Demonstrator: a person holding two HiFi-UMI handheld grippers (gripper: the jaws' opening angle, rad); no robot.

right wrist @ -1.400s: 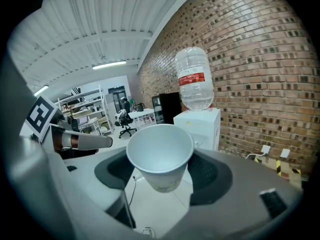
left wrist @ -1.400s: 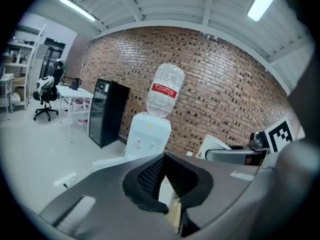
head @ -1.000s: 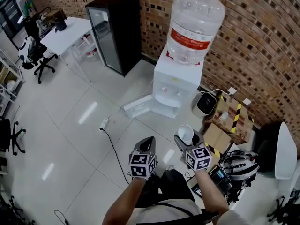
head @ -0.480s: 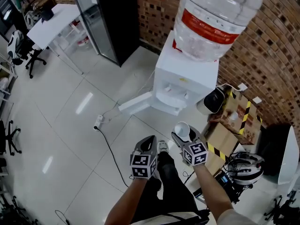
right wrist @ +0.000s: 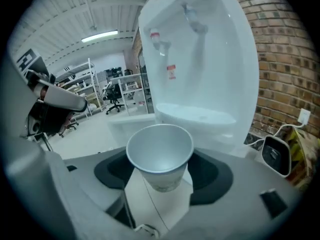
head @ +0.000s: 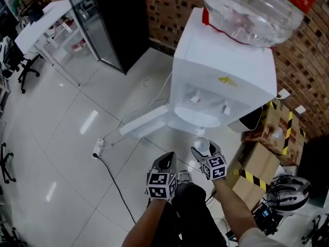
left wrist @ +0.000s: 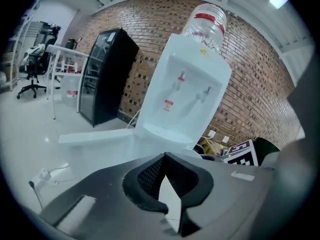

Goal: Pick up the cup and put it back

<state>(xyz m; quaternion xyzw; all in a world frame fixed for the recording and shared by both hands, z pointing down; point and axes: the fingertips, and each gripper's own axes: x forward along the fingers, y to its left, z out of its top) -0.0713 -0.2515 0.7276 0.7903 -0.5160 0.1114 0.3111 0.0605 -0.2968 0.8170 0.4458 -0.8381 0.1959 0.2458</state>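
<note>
Right gripper (head: 202, 151) is clamping the cup (right wrist: 160, 151) by its lower wall. The cup is sitting upright with its mouth open, and it looks empty inside in the right gripper view. It is hanging in the air just short of the dispenser (head: 221, 71). The drip tray (head: 198, 115) is lying at 12 o'clock from the cup, and the cup rim is not touching the tray edge.

Left gripper (head: 165, 158) is hovering at 9 o'clock of the right one, jaws together.

Room to move:
- Boxes (head: 255, 164) are crowding the 3 o'clock side, close beside the right forearm (head: 231, 210).
- A white panel (head: 145, 124) is jutting from the dispenser base toward 10 o'clock.
- A power strip (head: 97, 147) and cable (head: 113, 184) are trailing at 9.
- Beyond them, bare floor (head: 56, 122) is running open from 9 to 11, up to the fridge (head: 110, 24) and table (head: 38, 27).
</note>
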